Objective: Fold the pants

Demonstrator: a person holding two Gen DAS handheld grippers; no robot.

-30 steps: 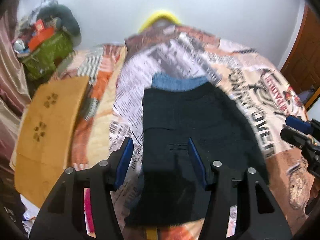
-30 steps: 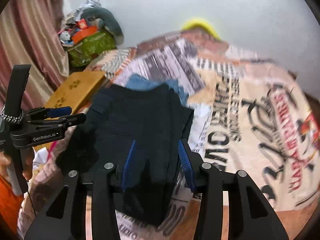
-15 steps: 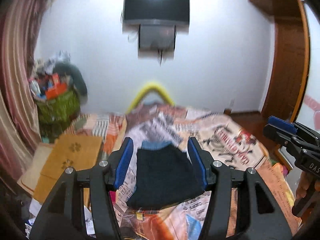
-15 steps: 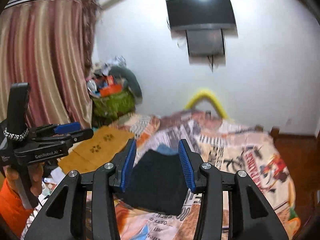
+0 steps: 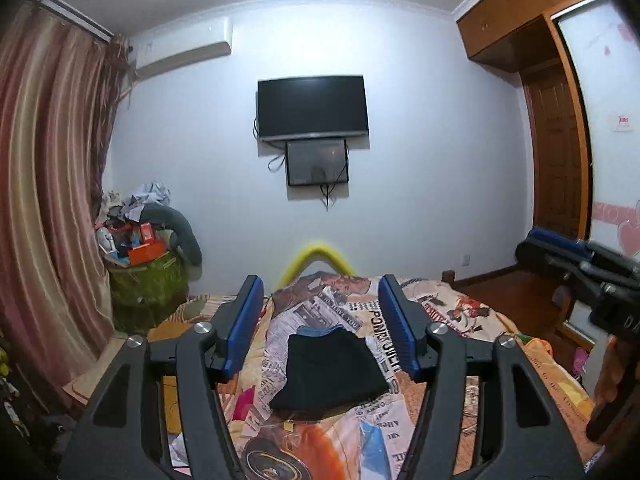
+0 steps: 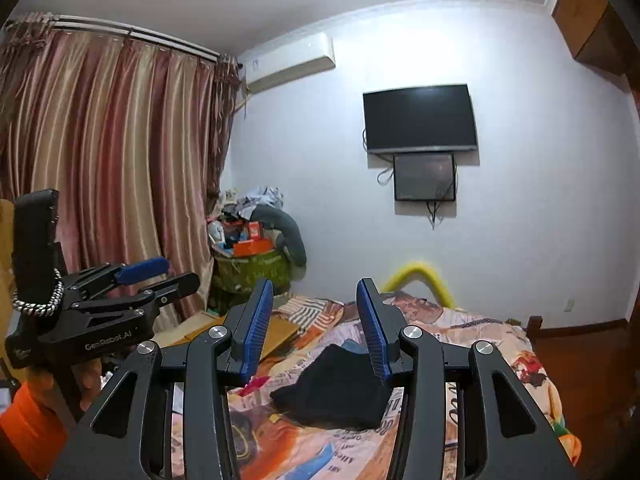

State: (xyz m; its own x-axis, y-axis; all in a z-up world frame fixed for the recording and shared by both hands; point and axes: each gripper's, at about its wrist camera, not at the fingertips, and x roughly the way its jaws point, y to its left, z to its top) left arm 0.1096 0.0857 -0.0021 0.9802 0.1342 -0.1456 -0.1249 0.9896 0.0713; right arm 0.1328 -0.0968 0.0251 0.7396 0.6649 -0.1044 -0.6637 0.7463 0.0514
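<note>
The dark pants (image 5: pixel 330 368) lie folded in a compact stack on the patterned bedspread (image 5: pixel 460 380), on top of a blue folded garment (image 5: pixel 316 332). The pants also show in the right wrist view (image 6: pixel 332 392). My left gripper (image 5: pixel 320 292) is open and empty, held high and well back from the pants. My right gripper (image 6: pixel 314 292) is open and empty, also raised and back from them. The right gripper shows at the right edge of the left wrist view (image 5: pixel 560 252); the left gripper shows at the left of the right wrist view (image 6: pixel 160 276).
A brown cardboard sheet (image 6: pixel 276 332) lies left of the bed. A green bag piled with clutter (image 5: pixel 148 280) stands in the far left corner by the curtain (image 5: pixel 40 220). A TV (image 5: pixel 312 106) hangs on the far wall. A wooden door (image 5: pixel 560 160) is at right.
Both grippers have pulled up and back from right above the pants. The views now take in the whole room, and the folded pants look small and far.
</note>
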